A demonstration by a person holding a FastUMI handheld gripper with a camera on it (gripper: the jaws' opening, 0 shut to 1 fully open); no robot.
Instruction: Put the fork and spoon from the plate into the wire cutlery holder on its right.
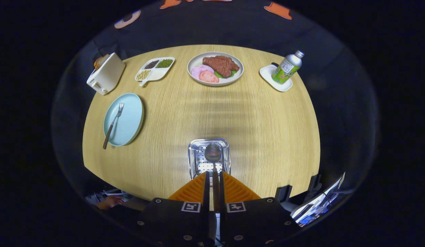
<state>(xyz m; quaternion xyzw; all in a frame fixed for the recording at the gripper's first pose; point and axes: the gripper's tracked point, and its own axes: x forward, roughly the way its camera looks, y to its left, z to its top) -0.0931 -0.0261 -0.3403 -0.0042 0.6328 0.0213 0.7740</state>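
The gripper [213, 178] has its fingers closed on the handle of 1 spoon [213, 153], whose bowl hangs just ahead of them, over the mouth of the wire cutlery holder [195, 161] at 12 o'clock from the fingertips. By my reading the spoon's drop is the step in hand: the next move calls for lowering it into the holder, then parting the fingers. 1 fork [113, 125] lies on the pale blue plate [132, 116], out at 10 o'clock, handle overhanging the near rim; it waits its turn. Count: 1 spoon, 1 fork, 1 holder, 1 blue plate.
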